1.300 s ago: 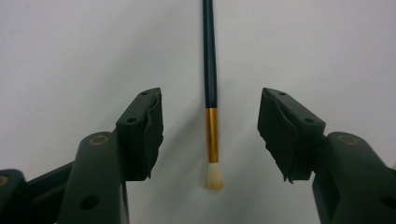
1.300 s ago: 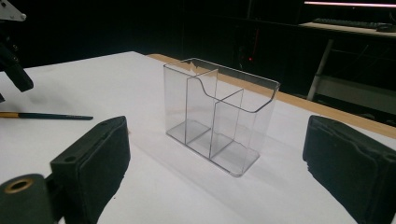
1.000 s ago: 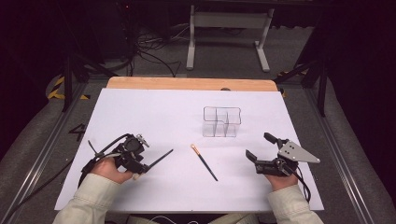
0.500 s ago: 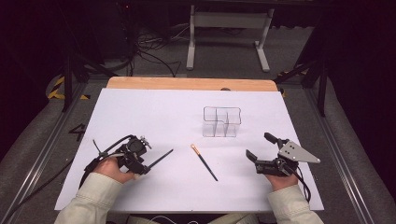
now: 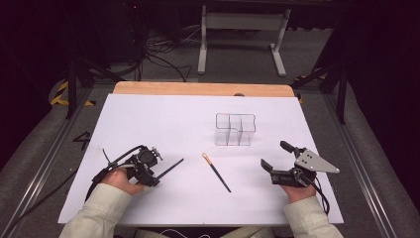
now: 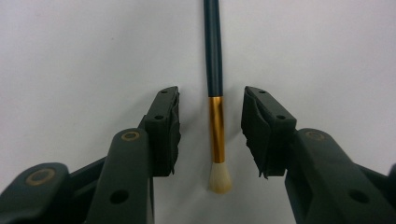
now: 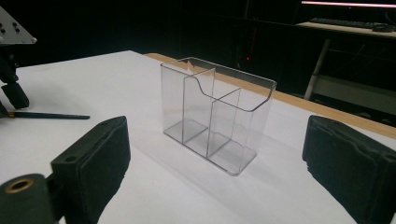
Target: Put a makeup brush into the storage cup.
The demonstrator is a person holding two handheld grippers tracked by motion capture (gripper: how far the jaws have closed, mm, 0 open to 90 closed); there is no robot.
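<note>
- paintbrush [image 6: 215,116] near the left of the white desk [image 5: 163,119], lying flat between the jaws of the left claw [image 6: 210,135], which have just been closing around its gold ferrule; the pads do not touch it yet, so the grasp looks about to happen.
- second thin brush [image 5: 216,172] lies mid-desk, untouched.
- clear divided holder [image 5: 235,130] stands upright beyond it, empty.
- right claw [image 7: 215,172] rests wide open, holding nothing, facing the holder.

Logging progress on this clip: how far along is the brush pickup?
Done: nothing; the clear organizer is empty. In hand: the left hand-held gripper straddles a brush, its jaws just closing, pads not touching yet. Left: gripping it; the second brush lies untouched.
</note>
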